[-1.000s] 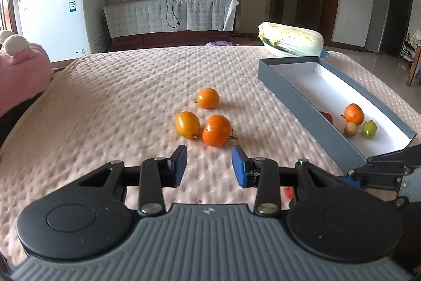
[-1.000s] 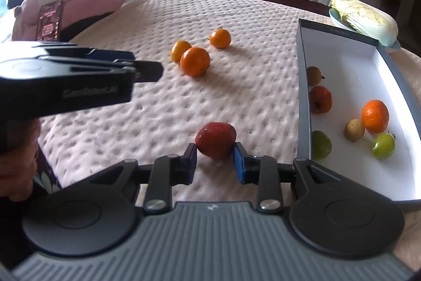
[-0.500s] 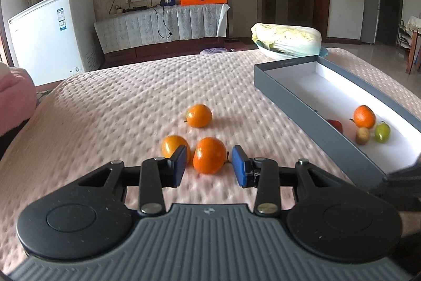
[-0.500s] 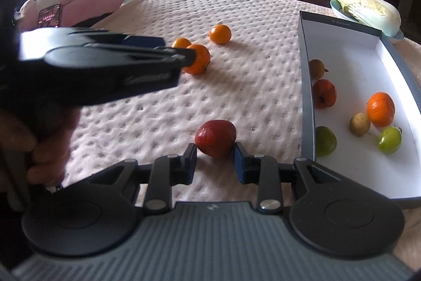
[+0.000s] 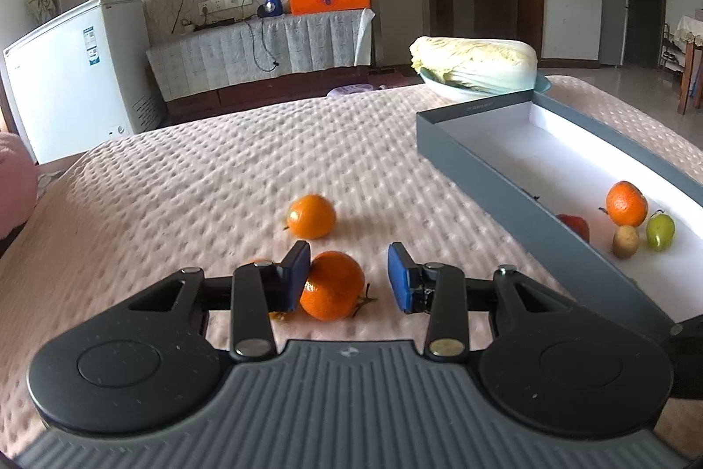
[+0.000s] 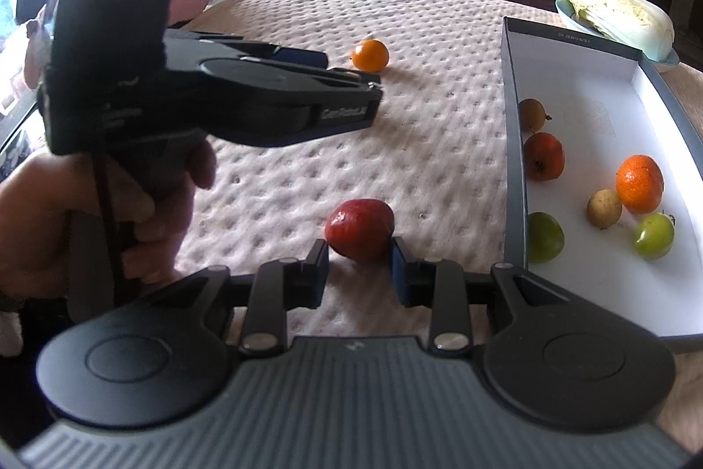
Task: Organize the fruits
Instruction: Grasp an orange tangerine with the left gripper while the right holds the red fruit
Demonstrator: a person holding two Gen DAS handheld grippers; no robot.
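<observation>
One second on, my left gripper (image 5: pixel 347 280) has advanced to straddle an orange (image 5: pixel 332 285) ungripped at frame centre, my right gripper (image 6: pixel 359 266) pinches a red fruit (image 6: pixel 359 228), and the grey box (image 6: pixel 513 161) at right holds seven fruits.

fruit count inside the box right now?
6 in the grey box: brown fruit, red fruit, orange, yellowish fruit, two green fruits. Its near corner is hidden.
</observation>
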